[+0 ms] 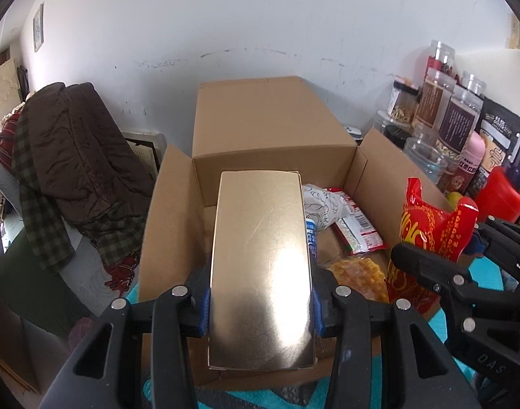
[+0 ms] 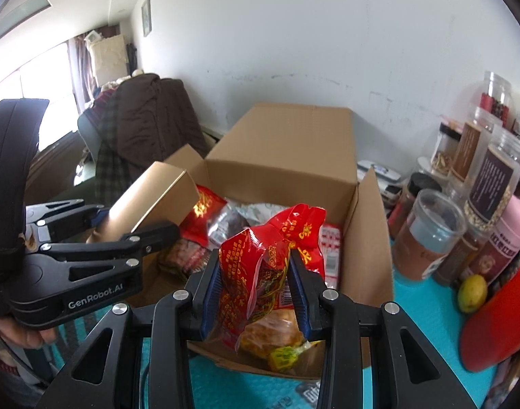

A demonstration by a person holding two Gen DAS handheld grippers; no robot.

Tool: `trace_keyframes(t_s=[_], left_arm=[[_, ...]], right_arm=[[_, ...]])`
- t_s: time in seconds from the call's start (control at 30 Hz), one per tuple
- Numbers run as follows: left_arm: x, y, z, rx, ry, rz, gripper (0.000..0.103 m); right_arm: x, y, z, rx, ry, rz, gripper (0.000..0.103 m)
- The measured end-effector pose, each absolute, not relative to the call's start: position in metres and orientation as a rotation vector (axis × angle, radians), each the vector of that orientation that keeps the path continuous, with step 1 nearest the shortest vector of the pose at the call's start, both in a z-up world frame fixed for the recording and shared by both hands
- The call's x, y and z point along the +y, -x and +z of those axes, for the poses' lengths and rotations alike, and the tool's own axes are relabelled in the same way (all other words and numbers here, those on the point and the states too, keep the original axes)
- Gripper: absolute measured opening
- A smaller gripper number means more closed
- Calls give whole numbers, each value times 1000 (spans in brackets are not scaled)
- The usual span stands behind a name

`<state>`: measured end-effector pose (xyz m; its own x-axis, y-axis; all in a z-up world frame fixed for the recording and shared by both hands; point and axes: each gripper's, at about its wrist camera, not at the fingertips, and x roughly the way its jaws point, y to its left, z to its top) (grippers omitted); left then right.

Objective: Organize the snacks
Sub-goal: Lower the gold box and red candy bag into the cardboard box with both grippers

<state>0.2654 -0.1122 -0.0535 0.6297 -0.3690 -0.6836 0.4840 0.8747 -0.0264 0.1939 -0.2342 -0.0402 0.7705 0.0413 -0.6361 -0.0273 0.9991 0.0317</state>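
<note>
My left gripper (image 1: 261, 298) is shut on a shiny gold box (image 1: 261, 266), held flat over the near left part of an open cardboard carton (image 1: 270, 126). The same gold box (image 2: 151, 197) shows in the right wrist view, in the left gripper (image 2: 103, 235). My right gripper (image 2: 255, 293) is shut on a red snack bag (image 2: 260, 266) with yellow print, upright above the carton's (image 2: 287, 143) near edge. That red bag (image 1: 430, 235) appears in the left wrist view too, at the right. Several snack packets (image 1: 352, 225) lie inside the carton.
Several clear jars (image 2: 478, 177) and bottles stand on the teal mat (image 2: 423, 306) right of the carton, with a yellow-green fruit (image 2: 471, 293) and a red object (image 2: 502, 317). A chair draped with brown clothing (image 1: 79, 156) stands left. A white wall rises behind.
</note>
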Motion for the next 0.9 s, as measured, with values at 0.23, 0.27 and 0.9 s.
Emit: trace_keyframes(t_s=[0.23, 0.27, 0.9], left_arm=[[-118, -276, -68, 783, -177, -479, 43], [-118, -277, -70, 787, -180, -475, 43], [-127, -276, -84, 826, -277, -413, 43]], right_arm=[[-234, -203, -55, 732, -5, 25, 37], [-234, -204, -58, 739, -4, 25, 37], [-231, -218, -76, 815, 39, -15, 37]])
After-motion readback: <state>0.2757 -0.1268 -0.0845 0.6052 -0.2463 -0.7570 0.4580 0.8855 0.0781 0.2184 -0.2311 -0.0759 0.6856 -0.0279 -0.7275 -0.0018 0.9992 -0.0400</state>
